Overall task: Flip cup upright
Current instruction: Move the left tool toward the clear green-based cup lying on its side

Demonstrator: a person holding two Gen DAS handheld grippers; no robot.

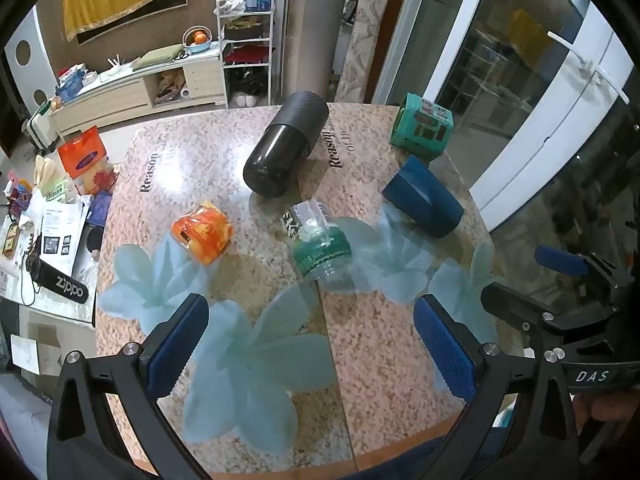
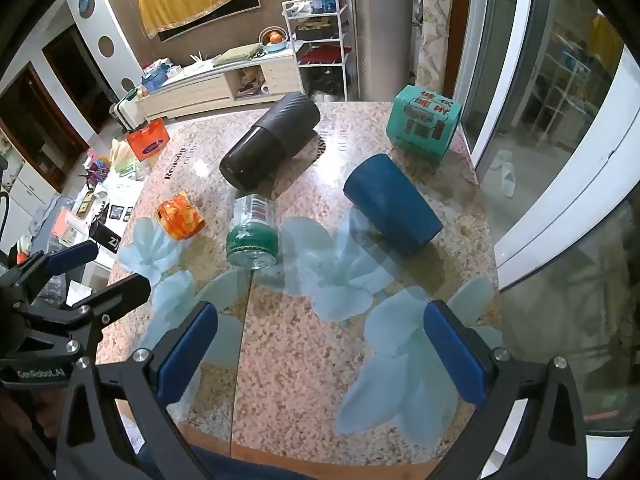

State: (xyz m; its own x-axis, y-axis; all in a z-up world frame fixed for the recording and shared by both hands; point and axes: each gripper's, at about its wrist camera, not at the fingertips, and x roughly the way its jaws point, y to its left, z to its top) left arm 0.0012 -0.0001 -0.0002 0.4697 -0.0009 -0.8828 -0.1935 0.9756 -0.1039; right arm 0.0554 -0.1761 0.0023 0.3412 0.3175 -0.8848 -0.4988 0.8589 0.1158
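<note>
A dark blue cup [image 1: 424, 202] lies on its side on the speckled table [image 1: 380, 360], at the right; it also shows in the right wrist view [image 2: 394, 204]. My left gripper [image 1: 308, 344] is open and empty, low over the near part of the table, apart from the cup. My right gripper [image 2: 324, 348] is open and empty, near the table's front edge, with the cup ahead of it and slightly right. The right gripper also shows at the right edge of the left wrist view [image 1: 532, 276].
A black flask [image 1: 286, 150] lies on its side at the back. A clear bottle with a green label [image 1: 318, 246] lies mid-table. An orange packet [image 1: 202, 234] sits left, a teal box [image 1: 422, 132] back right. A cluttered side table [image 1: 48, 232] stands left; glass doors right.
</note>
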